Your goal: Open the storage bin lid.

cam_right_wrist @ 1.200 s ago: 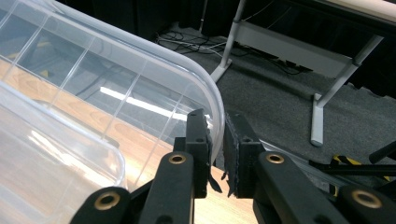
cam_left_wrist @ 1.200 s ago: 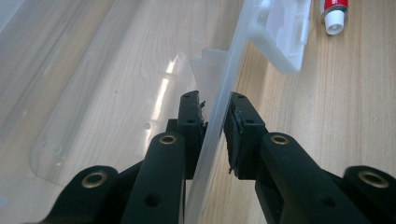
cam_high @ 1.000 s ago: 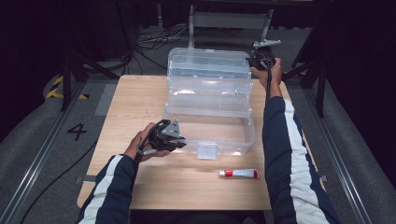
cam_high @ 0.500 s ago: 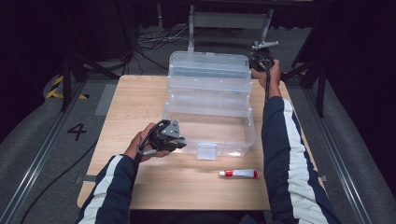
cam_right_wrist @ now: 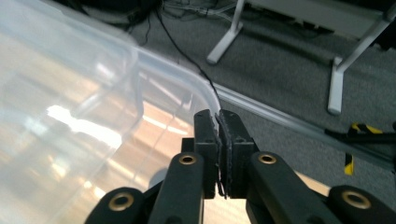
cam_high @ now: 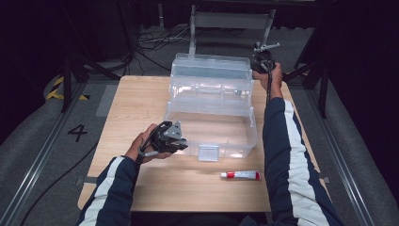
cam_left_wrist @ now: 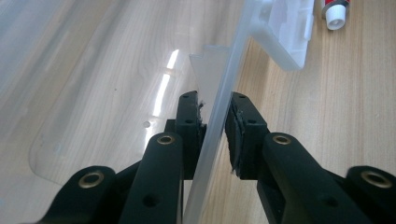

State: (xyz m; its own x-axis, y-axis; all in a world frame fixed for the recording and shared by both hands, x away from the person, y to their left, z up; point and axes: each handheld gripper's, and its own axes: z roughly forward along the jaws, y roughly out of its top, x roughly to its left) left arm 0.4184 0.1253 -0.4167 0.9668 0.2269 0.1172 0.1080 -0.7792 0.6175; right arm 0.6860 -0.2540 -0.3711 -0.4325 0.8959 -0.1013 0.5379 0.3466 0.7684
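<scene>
Clear plastic storage box (cam_high: 211,125) with its lid (cam_high: 210,70) raised behind it, standing on the far half of a wooden table (cam_high: 141,94). The left gripper (cam_high: 170,138), at the box's near-left corner, has its jaws clamped on the thin front wall; in the left gripper view (cam_left_wrist: 217,126) the wall's edge runs upright between the two pads, both pressing on it. The white latch (cam_high: 208,152) hangs on the same front wall, just right of this grip. The right gripper (cam_high: 261,61) is at the far-right corner of the lid; its jaws have just been closing, and in the right gripper view (cam_right_wrist: 219,135) they stand together on the lid's curved rim. A red-and-white tube (cam_high: 241,175) lies on the near table, apart from the box. Bare tabletop is left of the box and along the near edge.
</scene>
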